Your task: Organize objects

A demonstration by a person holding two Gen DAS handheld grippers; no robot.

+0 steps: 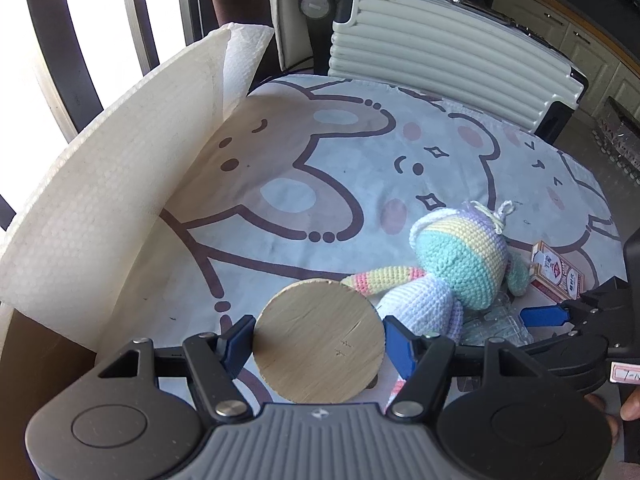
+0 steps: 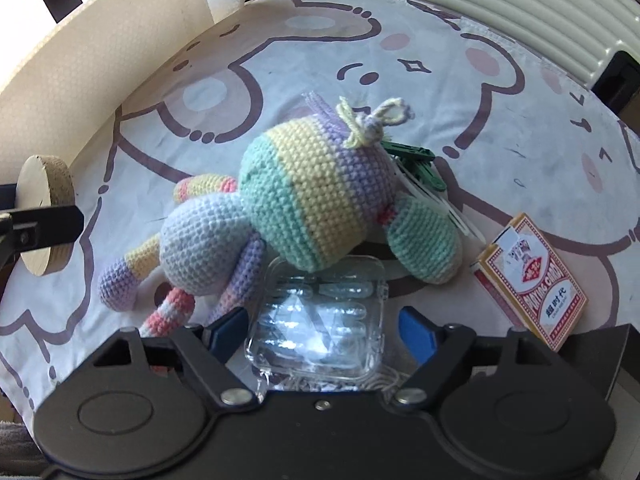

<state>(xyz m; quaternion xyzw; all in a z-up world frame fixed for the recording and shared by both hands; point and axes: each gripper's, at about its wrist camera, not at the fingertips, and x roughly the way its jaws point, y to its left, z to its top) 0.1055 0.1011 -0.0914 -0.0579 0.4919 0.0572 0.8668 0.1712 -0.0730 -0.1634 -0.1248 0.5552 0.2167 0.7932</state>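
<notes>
Clear plastic case (image 2: 320, 320) sits between my right fingers (image 2: 416, 332), open and untouching—light, slick, rigid, grip its sides—while left fingers (image 1: 236, 340) clamp the wooden disc (image 1: 318, 340).

Daylit and sharp, with heavy fisheye bending at the edges.
The window (image 1: 92, 8) is blown out upper left; glare whitens the clear box (image 2: 320, 328).

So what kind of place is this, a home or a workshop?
Most likely a home, perhaps a living or dining area. A cartoon bear cloth covers the surface, a ribbed suitcase lies behind it, and cream cabinet doors line the far wall.
</notes>
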